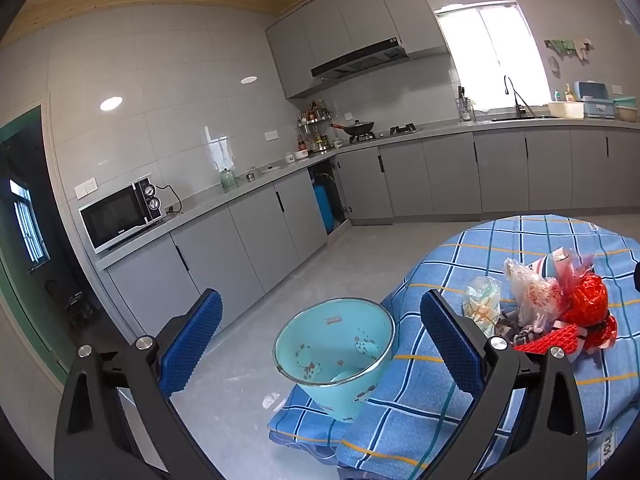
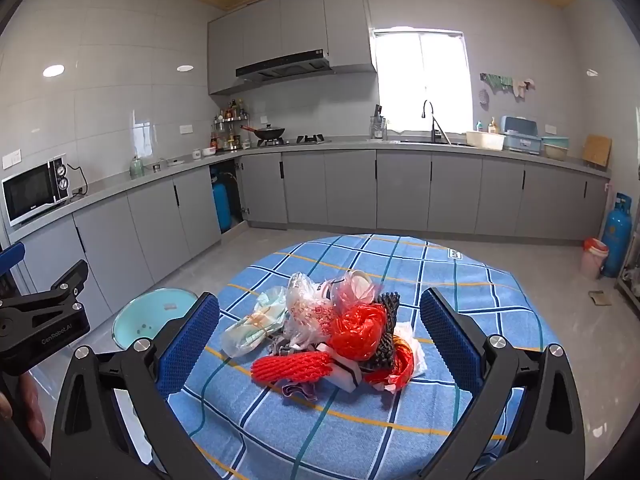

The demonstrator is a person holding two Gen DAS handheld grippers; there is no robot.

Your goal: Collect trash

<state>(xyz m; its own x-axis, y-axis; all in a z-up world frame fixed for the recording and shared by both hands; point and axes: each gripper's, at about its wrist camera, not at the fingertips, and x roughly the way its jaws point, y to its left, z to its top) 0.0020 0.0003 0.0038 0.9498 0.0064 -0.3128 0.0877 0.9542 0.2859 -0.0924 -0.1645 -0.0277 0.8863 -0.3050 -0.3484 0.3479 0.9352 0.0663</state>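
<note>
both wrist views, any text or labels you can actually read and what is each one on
"CenRobot.AI": on the black body of the left gripper, seen in the right wrist view.
"SOLE": partial, on a white tag at the tablecloth edge; the rest is cut off.
Microwave: a small brand mark on the door, too blurred to read.
Pale plastic bag: red print, unreadable.
Teal bucket: sticker inside, unreadable.
</note>
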